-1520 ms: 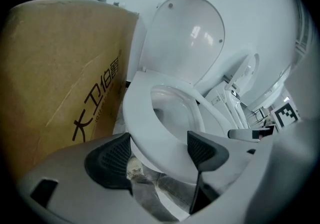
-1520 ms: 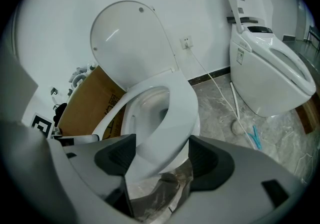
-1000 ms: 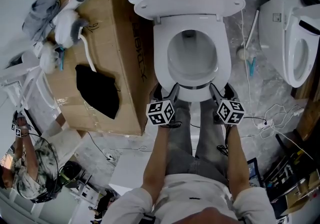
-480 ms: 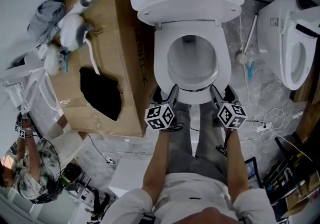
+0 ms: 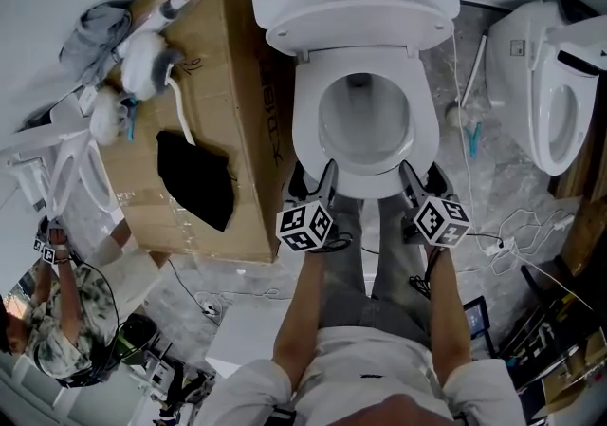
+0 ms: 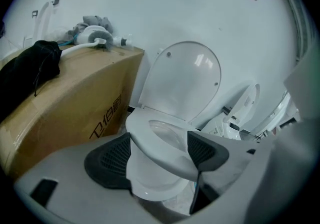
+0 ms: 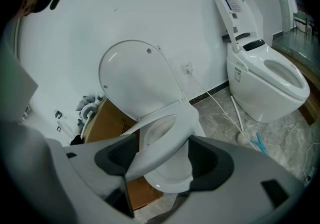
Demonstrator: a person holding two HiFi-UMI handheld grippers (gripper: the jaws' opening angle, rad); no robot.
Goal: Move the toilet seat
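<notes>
The white toilet seat (image 5: 305, 120) lies over the bowl, with the lid (image 5: 356, 30) standing up against the tank. My left gripper (image 5: 325, 174) is at the seat's front left and my right gripper (image 5: 410, 174) at its front right. In the left gripper view the seat's front rim (image 6: 150, 140) fills the gap between the dark pads of the left gripper (image 6: 159, 150), which is shut on it. In the right gripper view the seat (image 7: 170, 128) sits tilted a little above the bowl, gripped by the right gripper (image 7: 164, 155). The lid (image 7: 132, 76) rises behind.
A large cardboard box (image 5: 204, 83) stands tight against the toilet's left side, with a black cloth (image 5: 194, 177) and hoses on it. A second toilet (image 5: 550, 83) stands at the right, with a brush (image 5: 469, 120) and cables (image 5: 522, 225) on the floor. A person (image 5: 57, 320) is at lower left.
The head view has drifted slightly, so the toilet sits a bit lower and further right in the picture. Both grippers stay at the seat's front edge.
</notes>
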